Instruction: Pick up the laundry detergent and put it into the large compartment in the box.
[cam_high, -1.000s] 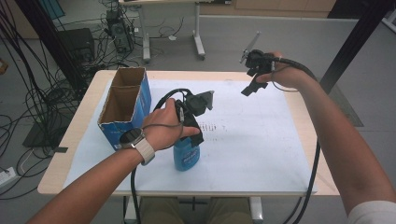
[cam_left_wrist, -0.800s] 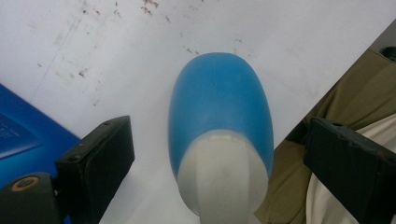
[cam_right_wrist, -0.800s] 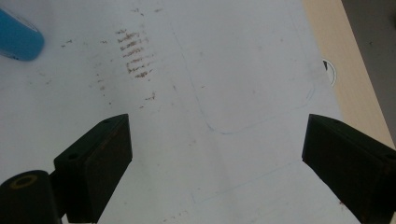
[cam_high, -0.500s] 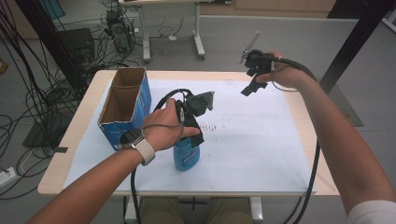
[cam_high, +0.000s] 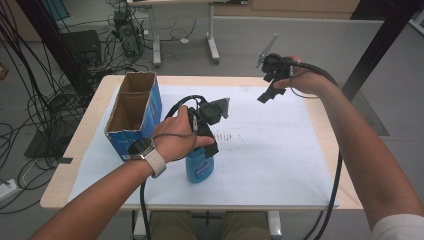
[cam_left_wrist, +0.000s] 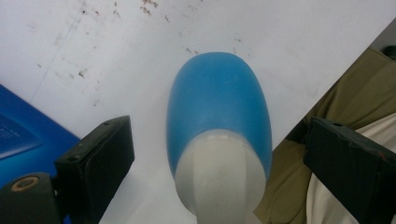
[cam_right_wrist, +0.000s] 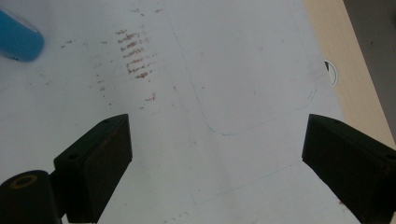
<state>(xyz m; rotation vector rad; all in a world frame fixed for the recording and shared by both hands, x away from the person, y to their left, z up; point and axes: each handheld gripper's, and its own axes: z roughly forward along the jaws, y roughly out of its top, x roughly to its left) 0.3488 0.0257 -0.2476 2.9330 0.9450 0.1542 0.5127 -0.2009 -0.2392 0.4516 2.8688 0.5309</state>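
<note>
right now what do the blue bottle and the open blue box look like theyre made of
The blue bottle with a white neck looks like smooth matte plastic: an even colour, a soft sheen and a rounded moulded shoulder. The open blue box with two compartments looks like cardboard: bare brown inside walls, thin straight edges and a printed blue outside. Neither can be confirmed by sight alone.

We see a bottle (cam_left_wrist: 219, 112) of smooth blue plastic with a soft sheen, its neck a paler, matt white plastic. The left gripper (cam_left_wrist: 219, 168) has jaws padded in matt black, slightly scuffed rubber or plastic; the right gripper (cam_right_wrist: 217, 163) looks the same. The table (cam_high: 330, 125) is pale wood-look board, covered by a matt white paper sheet (cam_right_wrist: 224, 70) smudged with brownish marks. On the left, the box (cam_high: 135, 112) is raw brown cardboard inside, glossy blue print outside.
</note>
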